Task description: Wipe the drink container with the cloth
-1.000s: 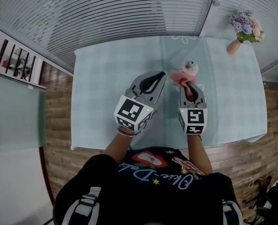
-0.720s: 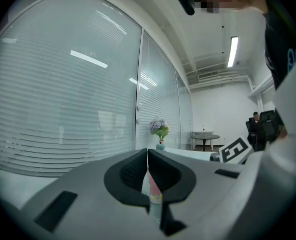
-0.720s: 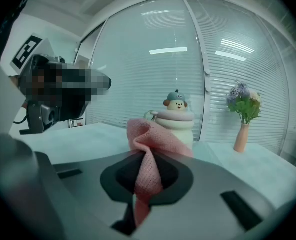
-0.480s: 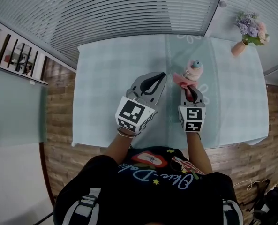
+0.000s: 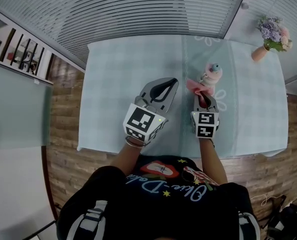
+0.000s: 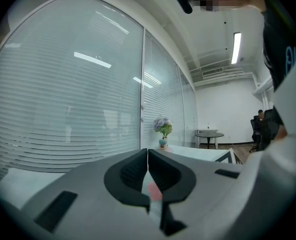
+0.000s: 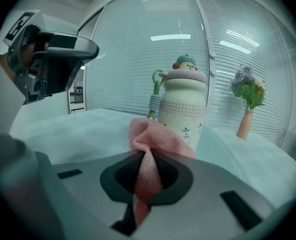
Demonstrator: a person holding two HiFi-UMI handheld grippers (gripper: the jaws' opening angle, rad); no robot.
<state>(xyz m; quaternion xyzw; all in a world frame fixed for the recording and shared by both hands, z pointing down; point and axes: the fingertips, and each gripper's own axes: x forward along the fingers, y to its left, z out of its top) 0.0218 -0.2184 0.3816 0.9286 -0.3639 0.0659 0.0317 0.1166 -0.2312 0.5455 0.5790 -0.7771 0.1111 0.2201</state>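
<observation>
- Head view: from above the person, facing steeply down on the table.
- Left gripper view: low over the tabletop, facing the flower vase far off.
- Right gripper view: close to the drink container, sharing that vase.

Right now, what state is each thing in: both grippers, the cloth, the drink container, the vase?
Left gripper: shut, nothing between its jaws.
Drink container: upright on the table, lid on.
Cloth: bunched, free end up by the drink container's lower side; contact unclear.
Right gripper: shut on the cloth.
Vase: upright at the table's far corner, flowers in it.
</observation>
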